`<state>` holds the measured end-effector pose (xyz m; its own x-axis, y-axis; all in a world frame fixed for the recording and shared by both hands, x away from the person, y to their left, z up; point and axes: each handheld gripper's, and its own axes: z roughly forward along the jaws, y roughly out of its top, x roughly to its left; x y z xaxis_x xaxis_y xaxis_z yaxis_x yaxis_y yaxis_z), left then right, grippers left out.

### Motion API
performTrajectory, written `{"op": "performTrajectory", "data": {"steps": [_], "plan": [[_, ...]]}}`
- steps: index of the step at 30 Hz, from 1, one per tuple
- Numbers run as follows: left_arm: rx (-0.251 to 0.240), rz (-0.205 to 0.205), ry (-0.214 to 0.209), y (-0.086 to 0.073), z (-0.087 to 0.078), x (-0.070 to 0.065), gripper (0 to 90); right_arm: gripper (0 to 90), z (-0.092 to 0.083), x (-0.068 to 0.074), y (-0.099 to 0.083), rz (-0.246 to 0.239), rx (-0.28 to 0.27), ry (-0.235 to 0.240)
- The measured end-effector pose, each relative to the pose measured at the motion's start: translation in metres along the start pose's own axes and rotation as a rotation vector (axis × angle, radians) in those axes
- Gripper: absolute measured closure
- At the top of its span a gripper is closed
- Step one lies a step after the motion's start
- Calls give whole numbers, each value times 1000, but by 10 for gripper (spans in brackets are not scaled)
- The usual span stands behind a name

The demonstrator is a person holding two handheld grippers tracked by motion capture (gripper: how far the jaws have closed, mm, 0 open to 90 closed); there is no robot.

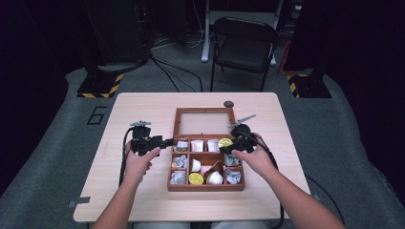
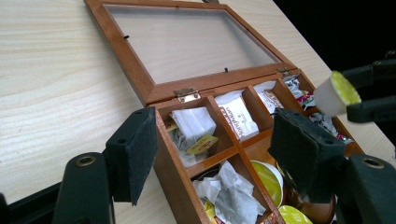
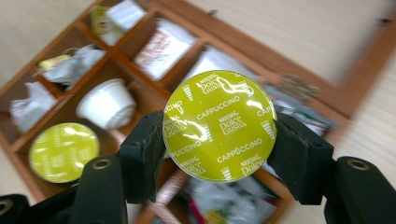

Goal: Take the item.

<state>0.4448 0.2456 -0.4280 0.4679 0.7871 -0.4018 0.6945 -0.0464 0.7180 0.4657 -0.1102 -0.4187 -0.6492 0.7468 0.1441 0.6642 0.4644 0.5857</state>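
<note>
A wooden compartment box (image 1: 205, 188) lies on the table with its glass lid (image 1: 177, 121) folded flat behind it. My right gripper (image 1: 226, 147) is shut on a capsule (image 1: 225, 141) with a yellow-green lid, held above the box's back right compartments. In the right gripper view the capsule (image 3: 219, 125) reads "Cappuccino" and sits between the pads of the right gripper (image 3: 219, 144). My left gripper (image 1: 167, 142) stands open at the box's left side. In the left gripper view its pads (image 2: 135, 149) straddle the box's left wall (image 2: 173, 173), and the held capsule (image 2: 335, 93) shows farther off.
Tea bags (image 2: 238, 119) fill the back compartments. A white capsule (image 3: 106, 103) and a green-lidded capsule (image 3: 63, 151) lie in the middle ones. A small dark round object (image 1: 229, 103) sits behind the lid. A folding chair (image 1: 243, 43) stands beyond the table.
</note>
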Motion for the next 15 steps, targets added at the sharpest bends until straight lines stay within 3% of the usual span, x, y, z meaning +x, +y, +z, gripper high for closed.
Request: {"op": "performTrajectory", "data": {"steps": [9,15], "plan": [[3,-6,3,0,1,-1,320,377,-25,-50,-11,113,-28,-89],[3,-7,4,0,1,-1,321,377,-37,-75,-21,179,-38,-133]]}}
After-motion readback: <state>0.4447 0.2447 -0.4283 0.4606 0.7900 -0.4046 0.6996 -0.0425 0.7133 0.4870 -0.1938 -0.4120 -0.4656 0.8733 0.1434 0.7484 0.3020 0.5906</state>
